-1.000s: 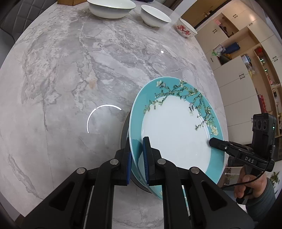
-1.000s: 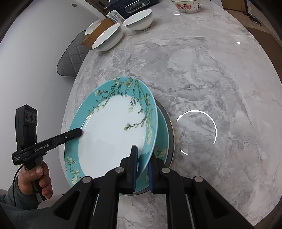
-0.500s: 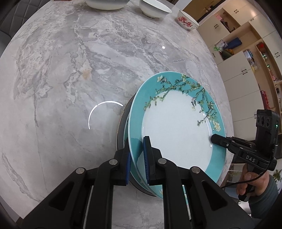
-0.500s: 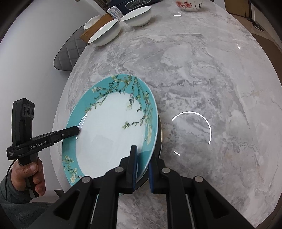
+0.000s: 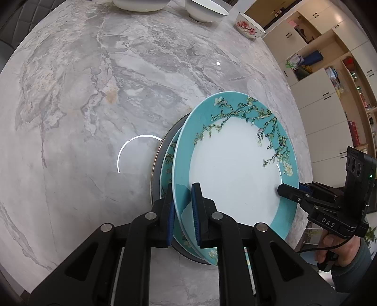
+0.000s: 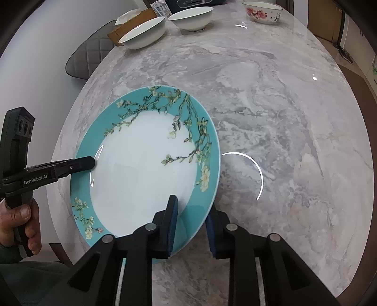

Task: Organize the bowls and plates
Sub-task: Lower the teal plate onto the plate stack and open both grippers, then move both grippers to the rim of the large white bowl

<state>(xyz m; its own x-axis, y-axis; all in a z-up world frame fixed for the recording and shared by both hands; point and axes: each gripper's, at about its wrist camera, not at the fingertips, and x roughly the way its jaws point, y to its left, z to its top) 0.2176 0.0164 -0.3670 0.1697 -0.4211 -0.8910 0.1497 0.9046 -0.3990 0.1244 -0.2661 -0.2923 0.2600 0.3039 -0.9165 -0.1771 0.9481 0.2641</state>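
Observation:
A teal plate with a white centre and blossom branches (image 5: 235, 171) lies over a second teal plate (image 5: 167, 160) and a dark plate (image 5: 157, 164) on the marble table (image 5: 94, 94). My left gripper (image 5: 183, 211) has its jaws around the top plate's near rim, with a small gap at the pads. In the right wrist view the same plate (image 6: 146, 169) sits between the jaws of my right gripper (image 6: 190, 226), which have spread apart. The plates underneath are hidden in that view.
Two white bowls (image 6: 143, 33) (image 6: 192, 17) and a small bowl with pink flowers (image 6: 262, 11) stand at the table's far end, beside a cardboard box (image 6: 128, 23). A grey chair (image 6: 84, 61) stands at the left. Cupboards (image 5: 329, 82) line the right.
The top plate has come down onto the stack. My right gripper's jaws have widened off the rim. The left gripper's jaws have loosened slightly.

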